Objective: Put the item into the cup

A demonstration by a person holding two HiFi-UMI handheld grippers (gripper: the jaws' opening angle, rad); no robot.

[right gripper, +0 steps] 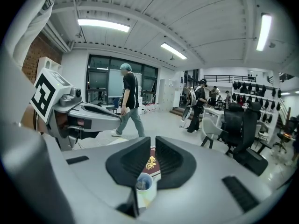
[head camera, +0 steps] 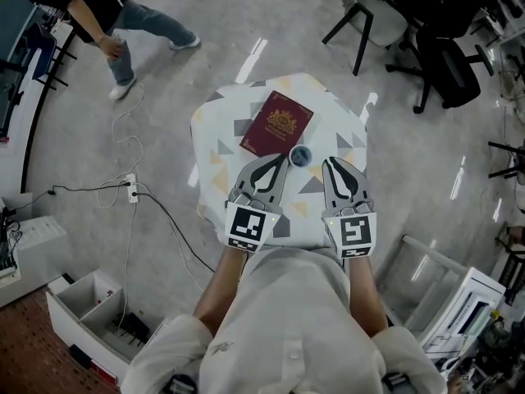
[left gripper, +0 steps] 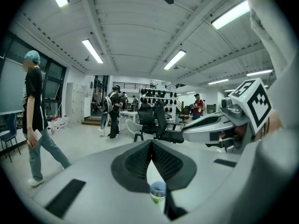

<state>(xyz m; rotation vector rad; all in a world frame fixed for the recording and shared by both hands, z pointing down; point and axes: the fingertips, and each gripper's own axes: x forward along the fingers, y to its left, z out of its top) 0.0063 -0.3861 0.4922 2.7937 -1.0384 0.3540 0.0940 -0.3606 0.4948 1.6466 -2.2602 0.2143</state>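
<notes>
A small pale cup with a blue rim [head camera: 300, 155] stands on the patterned table [head camera: 220, 142], just beside the near right corner of a maroon booklet with a gold crest [head camera: 277, 123]. My left gripper [head camera: 284, 158] points at the cup from its near left, fingertips touching and nothing between them. My right gripper [head camera: 327, 162] sits to the cup's right, its jaws a narrow slit apart and empty. In the left gripper view the cup [left gripper: 158, 192] shows low between the jaws [left gripper: 152, 143]. In the right gripper view the cup [right gripper: 144, 186] and booklet [right gripper: 151, 163] lie ahead of the gripper [right gripper: 153, 139]. I cannot make out the cup's contents.
A person [head camera: 107, 15] walks on the floor beyond the table's far left. Office chairs [head camera: 443, 56] stand at the far right. A power strip with cables [head camera: 131, 189] lies left of the table. A white bin [head camera: 90, 302] and a white rack [head camera: 459, 302] flank me.
</notes>
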